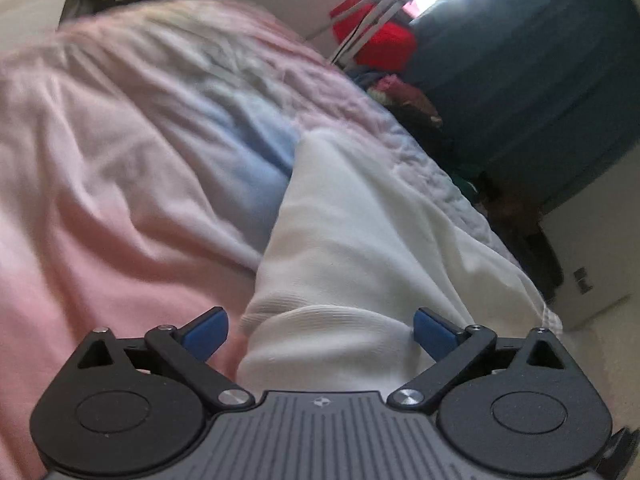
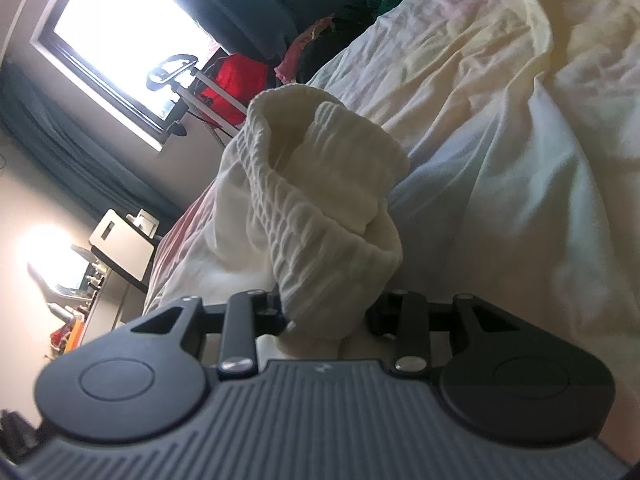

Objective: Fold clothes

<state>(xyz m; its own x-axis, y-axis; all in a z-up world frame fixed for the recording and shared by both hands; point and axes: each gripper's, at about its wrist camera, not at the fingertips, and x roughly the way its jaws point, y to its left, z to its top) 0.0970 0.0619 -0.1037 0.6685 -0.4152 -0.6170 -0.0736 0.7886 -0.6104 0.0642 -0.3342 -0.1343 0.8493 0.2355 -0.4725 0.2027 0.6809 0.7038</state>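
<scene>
On bedspread (image 1: pixel 120 220) — white garment (image 1: pixel 360 240) lengthwise, away.

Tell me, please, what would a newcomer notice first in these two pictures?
First, the white ribbed garment bunched up from the right gripper, whose jaws are closed on it. Next, the left gripper, open over a white garment lying on the pink bedcover. Behind, a bright window and something red beside the bed.

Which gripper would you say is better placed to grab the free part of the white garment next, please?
Left, probably: the left gripper is open, its blue pads either side of the white garment. The right gripper is shut on the ribbed edge.
</scene>
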